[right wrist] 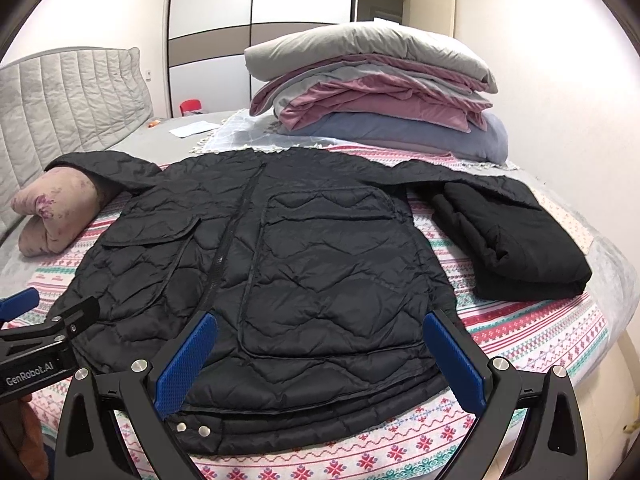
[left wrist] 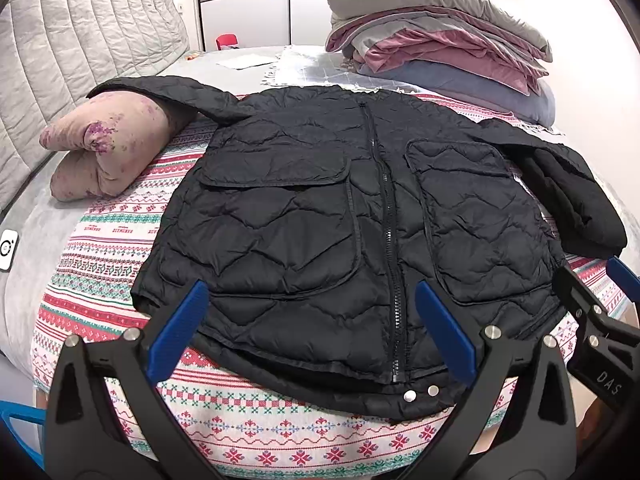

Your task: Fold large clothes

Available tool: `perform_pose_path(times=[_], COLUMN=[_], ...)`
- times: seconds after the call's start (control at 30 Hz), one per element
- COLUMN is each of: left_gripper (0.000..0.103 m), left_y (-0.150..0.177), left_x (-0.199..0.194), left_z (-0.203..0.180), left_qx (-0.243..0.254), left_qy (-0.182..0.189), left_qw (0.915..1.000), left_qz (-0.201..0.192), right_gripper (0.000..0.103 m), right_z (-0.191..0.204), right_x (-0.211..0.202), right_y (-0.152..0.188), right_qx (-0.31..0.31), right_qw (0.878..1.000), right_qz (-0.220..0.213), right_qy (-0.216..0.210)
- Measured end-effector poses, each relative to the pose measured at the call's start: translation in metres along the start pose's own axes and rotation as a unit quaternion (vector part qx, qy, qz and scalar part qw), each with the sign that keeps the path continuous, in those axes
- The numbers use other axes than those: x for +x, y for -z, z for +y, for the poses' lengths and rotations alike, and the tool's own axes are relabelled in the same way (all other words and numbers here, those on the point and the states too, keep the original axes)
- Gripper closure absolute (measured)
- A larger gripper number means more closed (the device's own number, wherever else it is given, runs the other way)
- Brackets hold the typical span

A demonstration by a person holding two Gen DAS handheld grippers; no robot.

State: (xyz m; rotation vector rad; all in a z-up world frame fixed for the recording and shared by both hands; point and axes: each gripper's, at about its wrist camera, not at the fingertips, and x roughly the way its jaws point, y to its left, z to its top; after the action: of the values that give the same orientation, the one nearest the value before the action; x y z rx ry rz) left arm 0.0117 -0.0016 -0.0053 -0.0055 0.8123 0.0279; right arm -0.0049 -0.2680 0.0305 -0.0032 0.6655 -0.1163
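A black quilted jacket (left wrist: 320,208) lies flat, front up and zipped, on a patterned blanket (left wrist: 96,264) on the bed. It also shows in the right wrist view (right wrist: 304,272). Its left sleeve drapes over a pink pillow (left wrist: 108,152); its right sleeve lies over a folded black garment (right wrist: 516,240). My left gripper (left wrist: 310,312) is open and empty, above the jacket's hem left of the zipper. My right gripper (right wrist: 320,340) is open and empty, above the hem on the right pocket side. Each gripper shows at the edge of the other's view.
A stack of folded grey, pink and blue bedding (right wrist: 380,92) sits at the far side of the bed. A quilted grey headboard (left wrist: 80,40) stands at the left. A wardrobe (right wrist: 260,32) stands behind. A white paper (right wrist: 192,128) lies on the grey sheet.
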Motion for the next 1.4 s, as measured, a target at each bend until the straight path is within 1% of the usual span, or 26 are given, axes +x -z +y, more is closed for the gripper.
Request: perform_pose_path(times=[0.07,0.1,0.27,0.37,0.47,0.5,0.53,0.57,0.63,0.67,0.73,0.77,0.8,0.87,0.93,1.03,1.1,1.13,1.17,1.2,1.23,1.27,1.3,1.33,1.37,1.4], left_gripper=[0.0,0.0,0.001,0.001,0.001,0.001,0.001,0.001,0.001,0.001,0.001,0.001,0.001,0.001,0.001,0.001,0.001,0.001,0.001,0.008,0.012,0.015,0.025,0.034,0.053,0.068], left_y=[-0.001,0.0,0.001,0.0,-0.002,-0.004,-0.005,-0.006,-0.008,-0.009,-0.01,-0.009,-0.007,-0.003,0.002,0.01,0.016,0.019,0.022,0.025,0.028,0.03,0.029,0.028,0.026,0.023], left_x=[0.002,0.004,0.015,0.018,0.025,0.03,0.032,0.035,0.039,0.04,0.043,0.046,0.049,0.056,0.066,0.08,0.096,0.1,0.107,0.113,0.119,0.124,0.124,0.123,0.122,0.122], left_z=[0.0,0.0,-0.001,0.002,0.015,0.025,0.033,0.043,0.064,0.072,0.089,0.098,0.108,0.123,0.138,0.152,0.159,0.16,0.162,0.164,0.164,0.163,0.16,0.154,0.147,0.139], left_qx=[0.002,-0.002,-0.007,-0.01,-0.024,-0.04,-0.053,-0.066,-0.089,-0.096,-0.111,-0.121,-0.134,-0.157,-0.175,-0.195,-0.205,-0.207,-0.213,-0.22,-0.229,-0.234,-0.227,-0.215,-0.2,-0.184], left_qy=[-0.003,0.002,0.007,0.007,-0.002,-0.005,-0.01,-0.016,-0.03,-0.038,-0.054,-0.062,-0.072,-0.082,-0.089,-0.093,-0.085,-0.082,-0.077,-0.071,-0.058,-0.052,-0.058,-0.061,-0.058,-0.048], left_qw=[1.0,1.0,0.9997,0.9996,0.9991,0.9983,0.9976,0.9967,0.9946,0.9937,0.9913,0.9892,0.9866,0.9819,0.977,0.9709,0.9659,0.9635,0.9606,0.9576,0.9548,0.9536,0.9565,0.9609,0.9655,0.9698], left_qz=[0.004,0.007,0.023,0.024,0.034,0.041,0.045,0.045,0.045,0.044,0.045,0.054,0.058,0.068,0.083,0.103,0.134,0.148,0.161,0.171,0.18,0.182,0.173,0.163,0.156,0.154], right_gripper=[0.0,0.0,0.0,0.0,0.0,0.0,0.0,0.0,0.0,0.0,0.0,0.0,0.0,0.0,0.0,0.003,0.005,0.005,0.008,0.011,0.015,0.029,0.059,0.075,0.09,0.092], right_z=[0.001,0.001,0.002,-0.002,-0.018,-0.028,-0.041,-0.049,-0.08,-0.092,-0.114,-0.12,-0.131,-0.144,-0.159,-0.172,-0.182,-0.185,-0.187,-0.188,-0.188,-0.188,-0.186,-0.184,-0.18,-0.176], right_x=[0.002,0.003,0.008,0.011,0.023,0.031,0.042,0.047,0.064,0.069,0.078,0.08,0.087,0.093,0.104,0.115,0.122,0.121,0.12,0.12,0.122,0.124,0.125,0.128,0.127,0.127], right_y=[0.001,0.001,0.001,0.001,0.001,0.002,0.004,0.006,0.015,0.018,0.027,0.029,0.035,0.043,0.052,0.061,0.062,0.061,0.058,0.056,0.052,0.05,0.049,0.048,0.046,0.042], right_qx=[-0.001,-0.004,-0.011,-0.006,0.023,0.044,0.073,0.092,0.16,0.187,0.231,0.243,0.263,0.288,0.311,0.322,0.336,0.344,0.345,0.342,0.335,0.329,0.322,0.314,0.308,0.298], right_qw=[1.0,1.0,1.0,1.0,0.999,0.997,0.993,0.991,0.977,0.97,0.959,0.955,0.946,0.937,0.927,0.921,0.915,0.915,0.917,0.921,0.925,0.927,0.93,0.932,0.934,0.939], right_qz=[-0.003,-0.003,0.009,0.015,0.041,0.062,0.088,0.099,0.139,0.15,0.159,0.17,0.184,0.193,0.206,0.217,0.221,0.209,0.198,0.184,0.178,0.176,0.175,0.176,0.173,0.169], right_qy=[0.002,0.006,0.012,0.011,0.005,0.004,-0.003,-0.009,-0.027,-0.034,-0.035,-0.033,-0.035,-0.038,-0.031,-0.011,-0.02,-0.025,-0.027,-0.025,-0.027,-0.034,-0.041,-0.045,-0.045,-0.032])
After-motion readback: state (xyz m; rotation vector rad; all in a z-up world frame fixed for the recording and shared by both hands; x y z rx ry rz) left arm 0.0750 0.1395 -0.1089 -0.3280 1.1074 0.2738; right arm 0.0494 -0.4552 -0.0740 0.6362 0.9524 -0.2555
